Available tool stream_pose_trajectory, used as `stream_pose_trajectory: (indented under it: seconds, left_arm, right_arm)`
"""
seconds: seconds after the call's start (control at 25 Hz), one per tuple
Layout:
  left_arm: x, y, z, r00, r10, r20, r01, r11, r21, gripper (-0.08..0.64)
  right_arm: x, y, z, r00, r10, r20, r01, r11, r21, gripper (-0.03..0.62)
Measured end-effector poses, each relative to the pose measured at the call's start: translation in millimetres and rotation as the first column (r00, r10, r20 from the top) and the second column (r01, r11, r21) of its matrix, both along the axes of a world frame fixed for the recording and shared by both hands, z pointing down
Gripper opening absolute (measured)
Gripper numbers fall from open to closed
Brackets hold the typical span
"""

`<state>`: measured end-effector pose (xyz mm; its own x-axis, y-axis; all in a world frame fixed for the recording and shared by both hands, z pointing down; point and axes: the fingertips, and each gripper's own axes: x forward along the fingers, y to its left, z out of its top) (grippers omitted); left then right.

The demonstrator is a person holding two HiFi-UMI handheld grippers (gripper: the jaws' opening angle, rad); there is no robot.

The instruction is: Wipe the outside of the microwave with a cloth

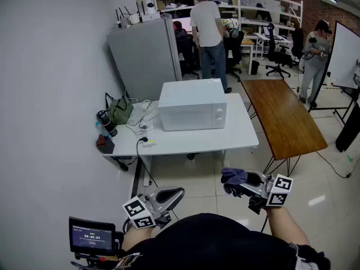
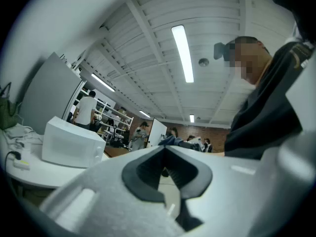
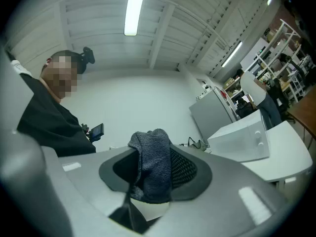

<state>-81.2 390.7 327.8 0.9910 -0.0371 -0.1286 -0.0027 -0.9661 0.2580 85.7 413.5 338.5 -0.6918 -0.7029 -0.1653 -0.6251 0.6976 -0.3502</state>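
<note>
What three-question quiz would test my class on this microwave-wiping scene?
1. True or false: the microwave has its door hanging open.
2. Where is the cloth? A. lying on the table. B. pinched in the right gripper. C. draped over the microwave.
3. Fill the gap: the left gripper has its jaws ____, with nothing between them.

Key: 1 false, the door is closed; 2 B; 3 together.

Microwave dials [image 1: 218, 115] too small, screen [image 1: 91, 236] perhaps illegible
</note>
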Motion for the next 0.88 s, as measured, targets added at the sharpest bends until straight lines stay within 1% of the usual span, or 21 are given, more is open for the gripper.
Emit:
stream_pose_trajectory:
  seconds: [0.12, 0.24, 0.44, 0.52, 0.6, 0.76, 0.88]
  left_arm:
    - [16, 1, -4, 1.000, -0.009, -0.003, 0.009, 1.000, -0.006, 0.003]
    - [24, -2, -5, 1.000, -0.022, -0.008, 0.022, 1.000, -0.010, 0.003]
    - [23, -27, 2, 0.999, -0.043, -0.002, 0.043, 0.999, -0.028, 0.003]
    - [16, -53, 6, 0.999, -0.042, -0.020, 0.041, 0.999, -0.032, 0.003]
    - [4, -90, 12, 0.999, -0.026, -0.035, 0.025, 0.999, -0.023, 0.003]
    - [-22, -164, 8, 0.999, 0.026, -0.040, -0.026, 1.000, 0.004, 0.003]
    - [-36, -212, 4, 0.997, 0.065, -0.044, -0.064, 0.998, 0.010, 0.003]
  right_arm:
    - [12, -4, -3, 1.000, -0.019, -0.020, 0.019, 1.000, -0.002, 0.158]
    - [18, -13, -4, 0.998, -0.040, -0.049, 0.040, 0.999, -0.004, 0.158]
    - [11, -42, -1, 0.995, -0.082, -0.061, 0.082, 0.997, -0.005, 0.158]
    - [3, -68, -1, 0.993, -0.087, -0.075, 0.087, 0.996, -0.001, 0.158]
    - [-9, -105, -1, 0.993, -0.076, -0.088, 0.077, 0.997, 0.006, 0.158]
    - [-38, -174, -12, 0.994, -0.035, -0.105, 0.036, 0.999, 0.006, 0.158]
    - [-49, -218, -20, 0.993, 0.009, -0.118, -0.009, 1.000, 0.005, 0.158]
